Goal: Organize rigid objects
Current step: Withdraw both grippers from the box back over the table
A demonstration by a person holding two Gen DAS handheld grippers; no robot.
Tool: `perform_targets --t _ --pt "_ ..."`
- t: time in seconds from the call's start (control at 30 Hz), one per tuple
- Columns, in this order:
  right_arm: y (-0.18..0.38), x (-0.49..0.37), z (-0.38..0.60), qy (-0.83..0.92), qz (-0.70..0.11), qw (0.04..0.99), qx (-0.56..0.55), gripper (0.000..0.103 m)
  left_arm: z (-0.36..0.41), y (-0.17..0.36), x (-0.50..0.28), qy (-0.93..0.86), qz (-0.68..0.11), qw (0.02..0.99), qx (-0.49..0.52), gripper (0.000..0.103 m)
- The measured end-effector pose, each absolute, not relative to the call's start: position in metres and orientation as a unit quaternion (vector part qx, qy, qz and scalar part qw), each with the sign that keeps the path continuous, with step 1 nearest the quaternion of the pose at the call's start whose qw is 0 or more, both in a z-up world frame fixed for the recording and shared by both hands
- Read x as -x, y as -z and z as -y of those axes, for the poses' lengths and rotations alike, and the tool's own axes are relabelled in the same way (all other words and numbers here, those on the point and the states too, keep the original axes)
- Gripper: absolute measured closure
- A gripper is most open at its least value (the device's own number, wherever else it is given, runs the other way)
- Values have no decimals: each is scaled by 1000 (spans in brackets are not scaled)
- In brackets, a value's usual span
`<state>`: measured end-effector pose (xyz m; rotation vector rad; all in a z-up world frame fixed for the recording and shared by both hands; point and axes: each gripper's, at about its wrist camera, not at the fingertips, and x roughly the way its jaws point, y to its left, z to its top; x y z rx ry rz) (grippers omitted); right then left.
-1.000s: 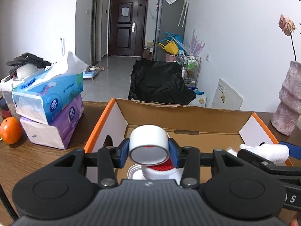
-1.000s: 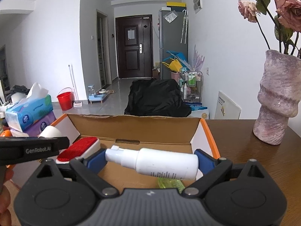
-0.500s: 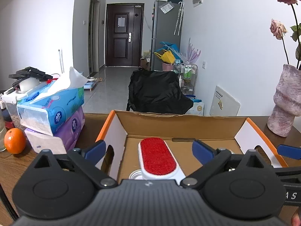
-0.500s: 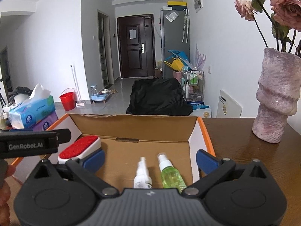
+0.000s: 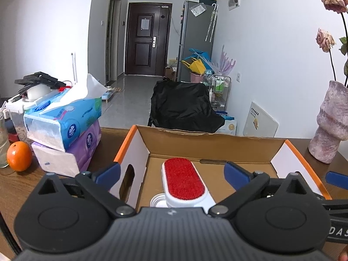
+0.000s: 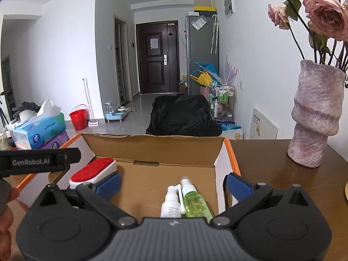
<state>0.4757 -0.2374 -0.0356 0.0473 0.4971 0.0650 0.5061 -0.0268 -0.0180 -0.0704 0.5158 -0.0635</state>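
An open cardboard box (image 5: 217, 143) with orange edges stands on the wooden table. My left gripper (image 5: 171, 171) hovers over its left half; its jaws are opening and grip nothing. Below them lies a white lint brush with a red pad (image 5: 183, 181), and a white tape roll (image 5: 157, 200) peeks out beside it. My right gripper (image 6: 173, 182) is open over the right half of the box (image 6: 152, 148). Beneath it a white spray bottle (image 6: 170, 204) and a green spray bottle (image 6: 194, 202) lie side by side. The brush (image 6: 93, 171) also shows at the left.
Two stacked tissue packs (image 5: 65, 119) and an orange (image 5: 19, 156) sit left of the box. A pink vase (image 6: 315, 117) with dried roses stands on the table to the right. A person's hand (image 6: 6, 217) holds the left gripper's body (image 6: 37, 162).
The left gripper opened and let go of the white tape roll, which dropped into the box. The right gripper released the white spray bottle, which now lies beside the green one.
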Motion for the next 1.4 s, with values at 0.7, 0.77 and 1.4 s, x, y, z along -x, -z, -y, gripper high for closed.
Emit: perform_targets --t 0.7,0.77,1.4 --pt "32 -415 242 -34 -236 971 -13 0 12 16 -450 19 -242 970 28 0" --pt "33 -408 244 -33 -235 971 -14 0 11 15 -442 19 -240 970 29 0" --pt "37 -328 248 -33 -244 969 3 0 -14 9 -351 18 -244 969 40 0"
